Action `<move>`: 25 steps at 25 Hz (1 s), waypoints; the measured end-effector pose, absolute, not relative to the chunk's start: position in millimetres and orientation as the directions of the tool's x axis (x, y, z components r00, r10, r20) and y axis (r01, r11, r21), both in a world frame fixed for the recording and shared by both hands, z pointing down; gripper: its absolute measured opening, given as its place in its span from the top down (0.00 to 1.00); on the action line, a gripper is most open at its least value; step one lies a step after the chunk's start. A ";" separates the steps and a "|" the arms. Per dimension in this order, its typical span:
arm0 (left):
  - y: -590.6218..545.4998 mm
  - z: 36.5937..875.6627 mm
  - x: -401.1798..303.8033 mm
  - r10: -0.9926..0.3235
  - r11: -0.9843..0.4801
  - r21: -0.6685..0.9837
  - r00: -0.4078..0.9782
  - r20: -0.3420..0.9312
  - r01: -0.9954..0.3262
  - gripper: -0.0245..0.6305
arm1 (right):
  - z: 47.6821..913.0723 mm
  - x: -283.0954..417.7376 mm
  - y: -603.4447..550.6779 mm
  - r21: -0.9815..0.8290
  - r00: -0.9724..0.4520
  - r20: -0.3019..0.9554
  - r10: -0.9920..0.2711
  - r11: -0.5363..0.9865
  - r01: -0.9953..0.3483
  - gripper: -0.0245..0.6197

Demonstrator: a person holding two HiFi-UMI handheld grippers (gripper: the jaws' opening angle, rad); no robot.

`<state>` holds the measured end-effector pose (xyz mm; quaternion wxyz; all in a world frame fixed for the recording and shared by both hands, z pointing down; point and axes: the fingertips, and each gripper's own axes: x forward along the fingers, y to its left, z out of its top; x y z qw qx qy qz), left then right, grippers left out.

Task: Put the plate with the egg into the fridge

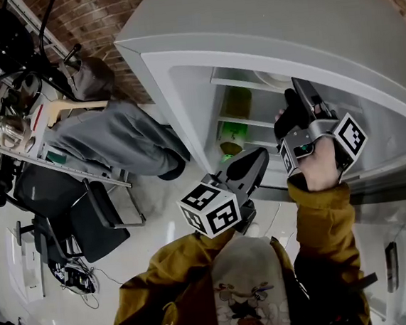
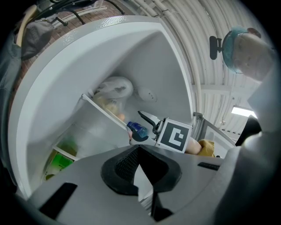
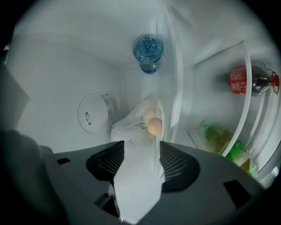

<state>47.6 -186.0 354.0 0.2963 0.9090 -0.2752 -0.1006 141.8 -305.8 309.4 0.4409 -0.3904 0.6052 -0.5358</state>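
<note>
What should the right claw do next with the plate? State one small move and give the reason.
Probably lower the plate flat onto the shelf before opening. The right claw grips its rim inside the fridge, the egg rides on it, and a white bag just ahead leaves little room to push deeper.

Right gripper (image 1: pixel 298 89) inside open fridge (image 1: pixel 246 18) (upper shelf), left gripper (image 1: pixel 253 162) below
</note>
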 end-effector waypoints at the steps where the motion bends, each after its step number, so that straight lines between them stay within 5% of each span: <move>1: -185.8 353.9 47.0 -0.561 -0.673 0.594 0.828 -0.019 -0.442 0.96 | 308.3 140.8 -304.2 -0.992 -0.308 -0.119 -0.944 0.125 0.000 0.59; 11: -184.4 353.1 48.2 -0.559 -0.676 0.586 0.829 -0.015 -0.446 0.96 | 294.6 129.3 -281.6 -0.964 -0.382 -0.191 -0.904 0.247 -0.101 0.60; 19: -182.4 353.6 50.6 -0.562 -0.677 0.579 0.827 -0.008 -0.454 0.96 | 308.1 133.4 -255.6 -0.918 -0.378 -0.148 -0.914 0.269 -0.290 0.94; 25: -185.8 355.0 46.8 -0.571 -0.677 0.565 0.821 0.001 -0.471 0.96 | 319.6 131.2 -240.5 -0.854 -0.383 -0.102 -0.918 0.278 -0.440 0.95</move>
